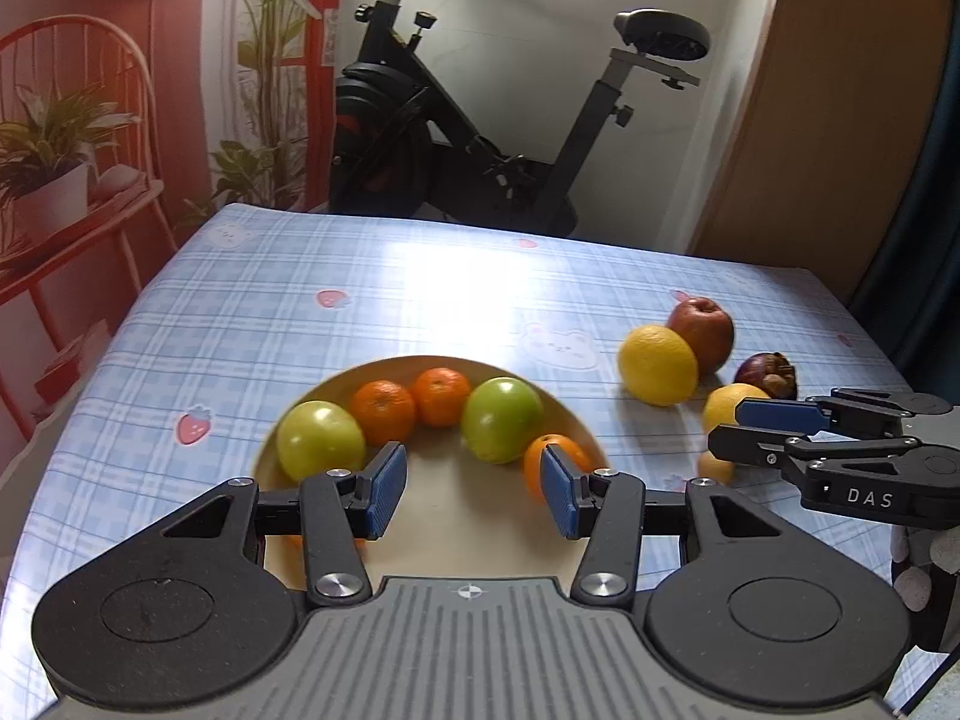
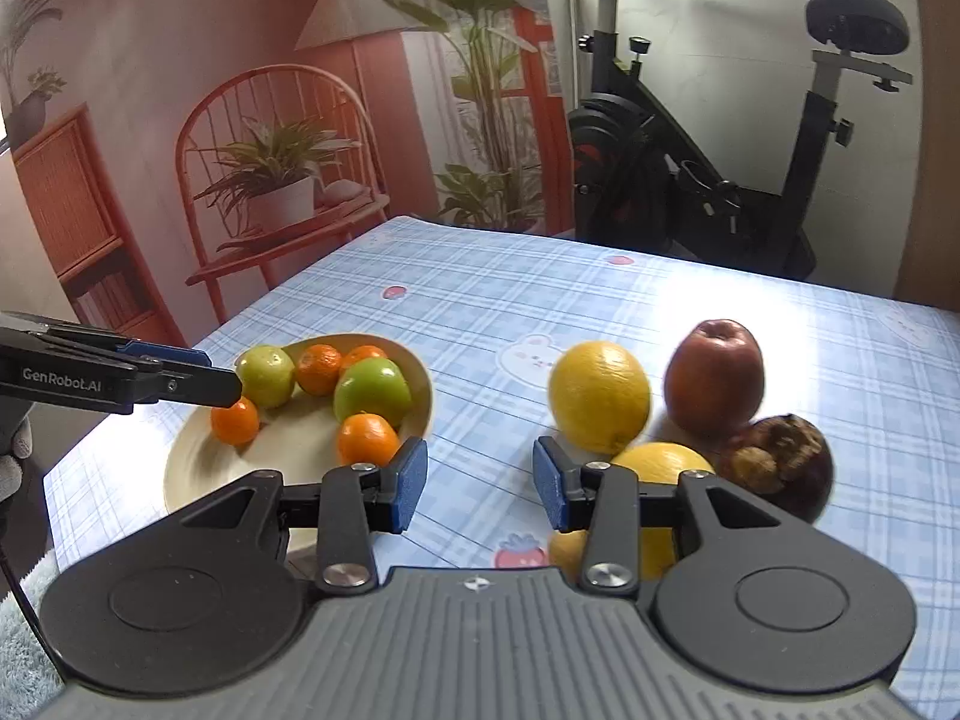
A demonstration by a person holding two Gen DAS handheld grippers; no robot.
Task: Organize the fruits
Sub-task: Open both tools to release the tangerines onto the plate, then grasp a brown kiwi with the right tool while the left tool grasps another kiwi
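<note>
Fruit split between two spots on the blue plaid tablecloth (image 1: 360, 294): cream plate (image 1: 456, 516) at lower centre of the left wrist view, loose cluster at right

On the plate, along its far rim: green apple (image 1: 320, 440) at left, two mandarins (image 1: 383, 411) (image 1: 441, 396) touching side by side, second green apple (image 1: 503, 419), another mandarin (image 1: 549, 462) partly behind the right blue pad. In the right wrist view, one more mandarin (image 2: 235, 420) at the plate's left side, just below the other gripper's tip

Off the plate, right of centre in the right wrist view: large lemon (image 2: 600, 396), red apple (image 2: 714, 375) just beside it, dark mangosteen (image 2: 780, 465) lower right, second yellow fruit (image 2: 660, 462) half hidden behind the gripper finger, small yellow one (image 2: 567, 549) below it

Left gripper (image 1: 474, 489) over the plate's bare middle, jaws apart, nothing between the pads

Right gripper (image 2: 480, 483) over bare cloth between plate and cluster, jaws parted and opening, nothing between them

Beyond the table: exercise bike (image 1: 480, 138), orange printed backdrop (image 1: 90, 150) with chair and plants at upper left
</note>
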